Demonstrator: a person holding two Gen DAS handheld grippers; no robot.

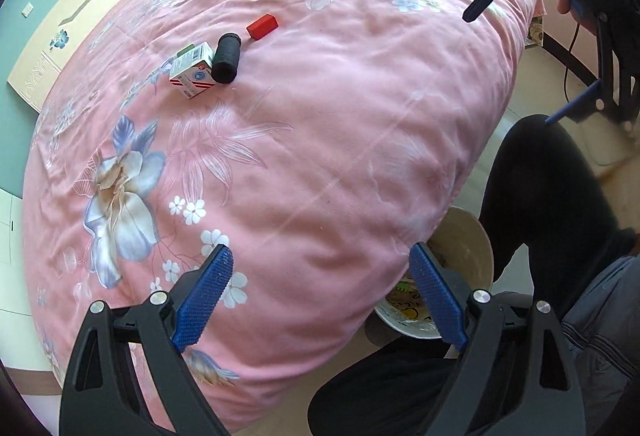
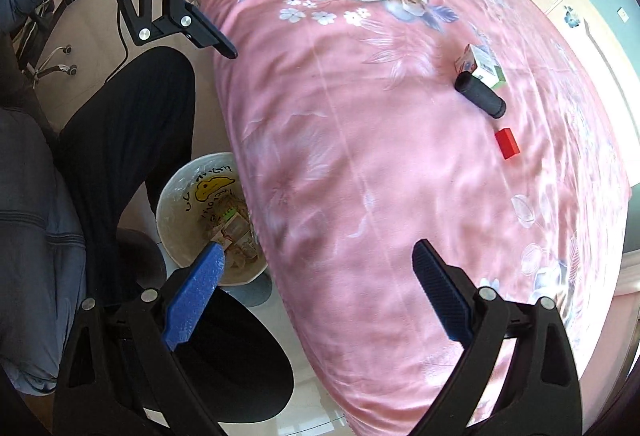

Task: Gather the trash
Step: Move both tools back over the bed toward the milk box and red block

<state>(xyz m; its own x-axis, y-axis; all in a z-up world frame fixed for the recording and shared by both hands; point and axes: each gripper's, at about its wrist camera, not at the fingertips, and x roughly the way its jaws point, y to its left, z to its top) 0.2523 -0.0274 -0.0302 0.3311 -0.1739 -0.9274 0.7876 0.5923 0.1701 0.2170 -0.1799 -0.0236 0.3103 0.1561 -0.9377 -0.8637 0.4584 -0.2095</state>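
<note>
left wrist: left gripper (image 1: 322, 300) wide, empty, over bed (image 1: 320, 139); box (image 1: 192, 69) touching black roll (image 1: 225, 57), red block (image 1: 262, 26) near | right wrist: right gripper (image 2: 320, 296) wide, empty; bin (image 2: 180, 203) on floor beside bed, trash inside

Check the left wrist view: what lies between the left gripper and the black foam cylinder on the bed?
Only bare pink floral quilt lies between the left gripper and the black foam cylinder, as the left wrist view shows.
</note>
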